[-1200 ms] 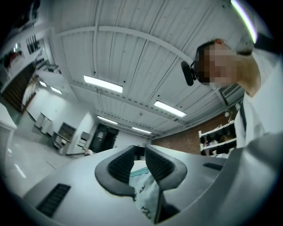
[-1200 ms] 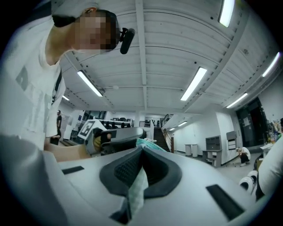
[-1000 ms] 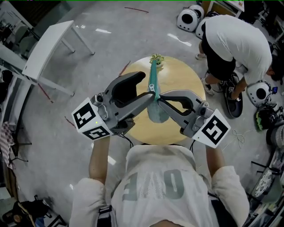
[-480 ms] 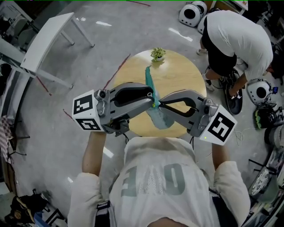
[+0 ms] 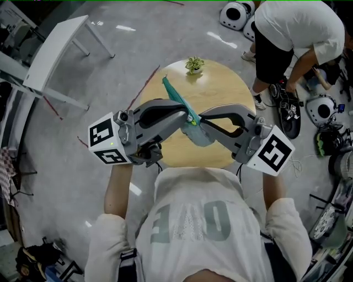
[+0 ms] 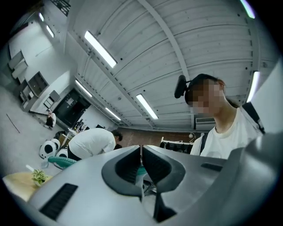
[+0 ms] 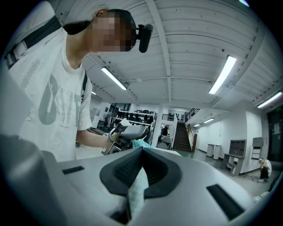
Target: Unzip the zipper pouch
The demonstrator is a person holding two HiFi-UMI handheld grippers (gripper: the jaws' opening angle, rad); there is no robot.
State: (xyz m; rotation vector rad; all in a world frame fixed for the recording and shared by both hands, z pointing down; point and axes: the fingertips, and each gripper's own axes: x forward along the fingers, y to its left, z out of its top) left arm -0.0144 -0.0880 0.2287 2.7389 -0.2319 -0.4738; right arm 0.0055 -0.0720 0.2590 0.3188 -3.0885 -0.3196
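I hold the teal zipper pouch in the air over the round wooden table. Its long end slants up to the left, and its body hangs between the two grippers. My left gripper has its jaws closing down to shut, nipping a thin pale zipper pull, with teal fabric just behind the pads. My right gripper is shut on the pouch, and pale teal fabric is pinched between its pads. The tips nearly touch. In the right gripper view the left gripper shows straight ahead.
A small potted plant stands at the table's far edge. A person in a white shirt bends over at the right. White rounded devices and cables lie on the floor. A white table stands at the far left.
The left jaws went from wide open to shut at the pouch's top edge. The pouch's long end swung from pointing straight away to slanting left. Both grippers shifted slightly.
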